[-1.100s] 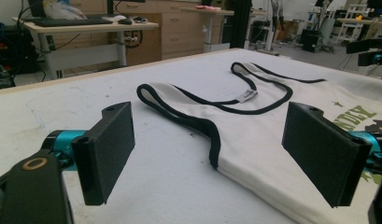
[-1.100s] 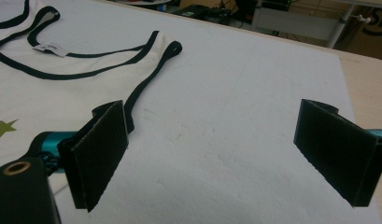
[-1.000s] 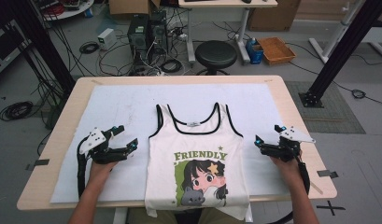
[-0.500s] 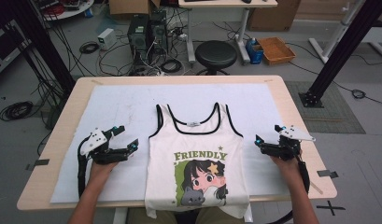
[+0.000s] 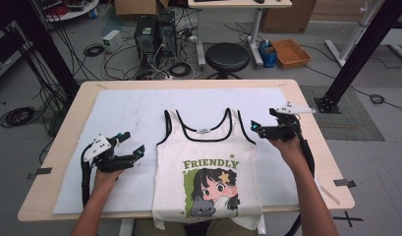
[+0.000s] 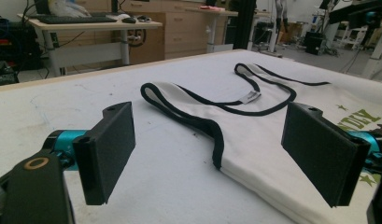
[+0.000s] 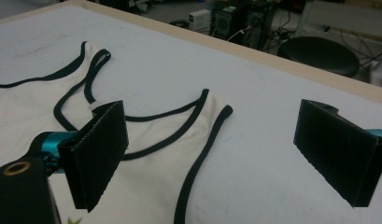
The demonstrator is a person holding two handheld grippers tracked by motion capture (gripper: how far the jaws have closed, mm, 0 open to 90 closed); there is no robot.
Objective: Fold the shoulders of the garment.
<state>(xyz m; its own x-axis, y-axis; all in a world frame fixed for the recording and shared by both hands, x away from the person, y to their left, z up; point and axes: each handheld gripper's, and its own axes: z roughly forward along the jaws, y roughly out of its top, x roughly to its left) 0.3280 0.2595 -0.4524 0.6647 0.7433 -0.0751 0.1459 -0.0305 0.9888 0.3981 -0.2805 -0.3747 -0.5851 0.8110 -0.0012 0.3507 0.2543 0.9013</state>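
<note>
Beside tank top (image 5: 207,162): left gripper (image 5: 135,148), right gripper (image 5: 256,126) spread wide (both empty).

Tank top (image 5: 208,167) hem hangs past table edge, out of view.

The tank top (image 5: 207,167) is soft matt cloth with a printed picture; the table (image 5: 309,123) has a wooden rim under a white matt sheet (image 5: 134,110).

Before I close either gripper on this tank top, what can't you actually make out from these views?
- Tank top hem: in the high view it hangs over the table's near edge, and the picture's bottom edge cuts it off.
- Neck label: too small to read in the left gripper view.
- Chest print: cut off at the right edge of the left gripper view.
- Left strap: partly behind the right gripper's jaw.
</note>
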